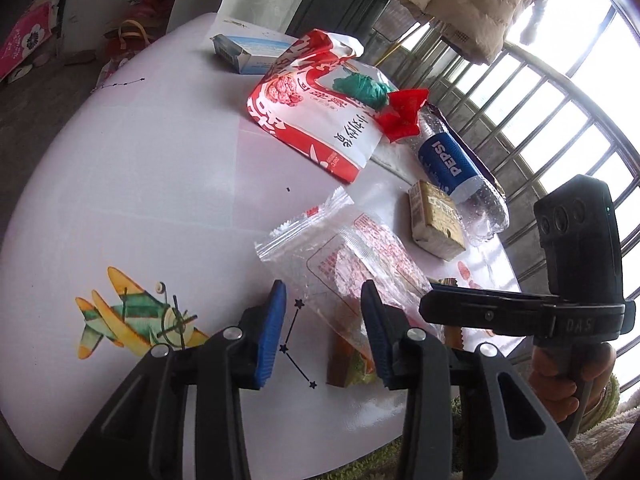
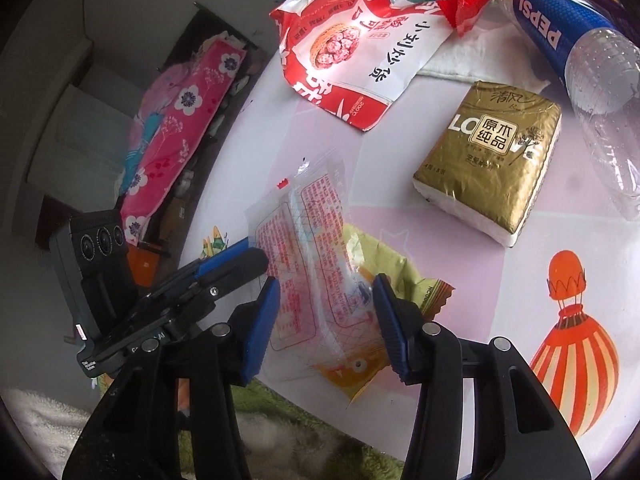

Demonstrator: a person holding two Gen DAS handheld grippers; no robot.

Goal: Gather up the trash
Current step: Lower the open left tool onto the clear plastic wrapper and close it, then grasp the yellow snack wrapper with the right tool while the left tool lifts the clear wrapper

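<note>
A clear plastic wrapper [image 1: 348, 256] [image 2: 312, 264] with red print lies flat on the white table [image 1: 140, 200], on top of a yellow-green snack wrapper [image 2: 384, 264] [image 1: 348, 364]. My right gripper [image 2: 326, 328] hangs just over it. Its blue pads stand apart on either side of the clear wrapper, which lies between them without being squeezed. My left gripper [image 1: 324, 332] [image 2: 240, 258] is also open at the wrapper's other edge, with only its right pad over the plastic. The right gripper [image 1: 434, 304] comes in from the right in the left wrist view.
A red-and-white snack bag [image 1: 320, 120], a green wad [image 1: 360, 88], a red scrap [image 1: 400, 116], a Pepsi bottle [image 1: 452, 160] and a gold tissue pack [image 2: 492, 160] lie farther back. A blue-white box [image 1: 244, 54] sits at the far edge. A hand [image 1: 560, 376] grips the right tool.
</note>
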